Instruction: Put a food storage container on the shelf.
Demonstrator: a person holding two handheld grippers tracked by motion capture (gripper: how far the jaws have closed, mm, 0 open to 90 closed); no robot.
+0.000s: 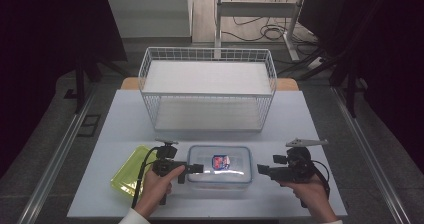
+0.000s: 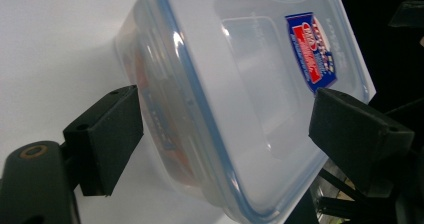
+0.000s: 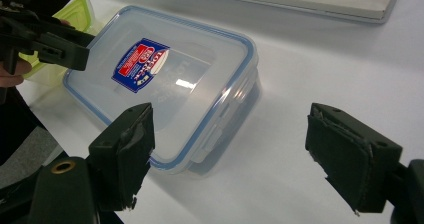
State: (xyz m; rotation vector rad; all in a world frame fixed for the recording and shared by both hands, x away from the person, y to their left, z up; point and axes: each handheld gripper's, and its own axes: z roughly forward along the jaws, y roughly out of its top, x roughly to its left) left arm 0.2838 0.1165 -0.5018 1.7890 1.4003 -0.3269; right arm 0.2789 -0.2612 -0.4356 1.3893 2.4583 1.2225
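High view first: a clear plastic box (image 1: 218,164) with a blue-rimmed snap lid sits near the front edge of the desk (image 1: 125,119), roughly in the middle. The left gripper (image 1: 196,168) is right up against the box's left end, while the right gripper (image 1: 261,169) is just off its right end, not touching. Behind the box stands a white wire rack (image 1: 207,89) with two shelves, near the desk's back edge, and a yellow-green lid (image 1: 131,170) lies flat toward the front left corner

Left gripper view: the fingers (image 2: 107,136) are spread wide with the box's end sitting between them. One is near the side wall, the other over the lid, and neither is pressing yet as far as I can tell

Right gripper view: these fingers (image 3: 127,151) are also wide apart, aimed at the box's near corner with bare desk between. The lid has a red and blue sticker (image 3: 140,64) and its side flap looks snapped down

My read: nothing is grabbed or lifted so far, so it's basically the approach stage. The box seems closed; there's something reddish low inside, but I can't make it out. The smooth plastic could be slippery once they squeeze
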